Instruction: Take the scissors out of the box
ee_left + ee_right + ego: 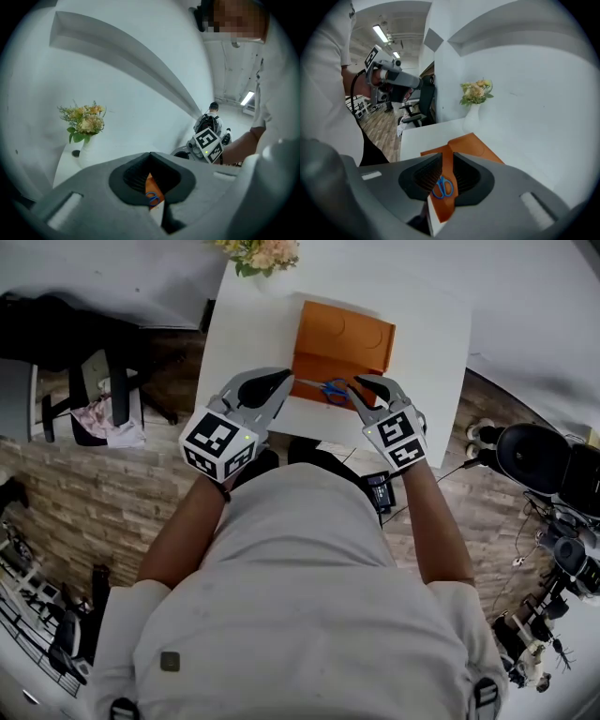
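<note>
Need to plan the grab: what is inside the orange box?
Blue-handled scissors lie inside the orange box. The right gripper covers its near corner, so that part is unseen.

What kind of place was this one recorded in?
Probably an office or lab workroom: a white table, a black office chair on a wood-plank floor, and black equipment with cables beside it.

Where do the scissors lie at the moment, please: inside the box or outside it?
Inside: the blue-handled scissors lie flat in the open orange box, near its front edge.
</note>
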Motion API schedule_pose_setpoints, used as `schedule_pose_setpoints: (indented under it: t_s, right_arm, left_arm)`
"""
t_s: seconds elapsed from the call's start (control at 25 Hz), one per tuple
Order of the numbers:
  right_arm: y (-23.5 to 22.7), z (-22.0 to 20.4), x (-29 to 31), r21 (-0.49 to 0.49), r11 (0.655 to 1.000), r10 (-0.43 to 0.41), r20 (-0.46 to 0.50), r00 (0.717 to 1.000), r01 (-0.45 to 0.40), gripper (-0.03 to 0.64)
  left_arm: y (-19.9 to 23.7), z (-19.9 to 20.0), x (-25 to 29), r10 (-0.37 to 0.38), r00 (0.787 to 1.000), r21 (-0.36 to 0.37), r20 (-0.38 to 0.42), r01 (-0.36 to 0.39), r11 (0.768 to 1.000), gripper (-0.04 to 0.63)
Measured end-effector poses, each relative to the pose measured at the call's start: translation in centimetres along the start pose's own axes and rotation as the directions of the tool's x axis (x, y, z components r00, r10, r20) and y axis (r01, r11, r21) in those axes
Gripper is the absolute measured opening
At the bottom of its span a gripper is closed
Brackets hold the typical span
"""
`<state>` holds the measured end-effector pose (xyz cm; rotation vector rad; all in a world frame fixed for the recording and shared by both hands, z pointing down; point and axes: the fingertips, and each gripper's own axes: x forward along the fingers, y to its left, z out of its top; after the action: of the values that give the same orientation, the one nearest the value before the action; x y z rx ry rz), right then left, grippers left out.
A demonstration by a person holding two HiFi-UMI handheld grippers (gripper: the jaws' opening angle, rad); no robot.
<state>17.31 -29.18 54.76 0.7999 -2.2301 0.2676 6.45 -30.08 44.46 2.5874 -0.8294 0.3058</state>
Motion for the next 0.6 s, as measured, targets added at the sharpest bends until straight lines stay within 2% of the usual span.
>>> schedule_pose_setpoints:
  t_s: [0.24, 0.6]
  right_arm:
    - [0.8, -4.1, 3.7, -0.075, 0.990, 0.110, -0.147, 0.983, -0.122, 0.107]
    - [1.8, -8.7, 8.1, -0.152, 0.949, 0.216, -0.322, 0.922, -0.275, 0.120]
  left_arm:
    - [0.6, -1.7, 1.3, 0.034, 0.999, -0.028, -0.029, -0.035, 0.999, 0.005]
    - [1.2, -3.6, 3.4, 0.042, 0.997, -0.054, -0.064, -0.046, 0.997, 0.005]
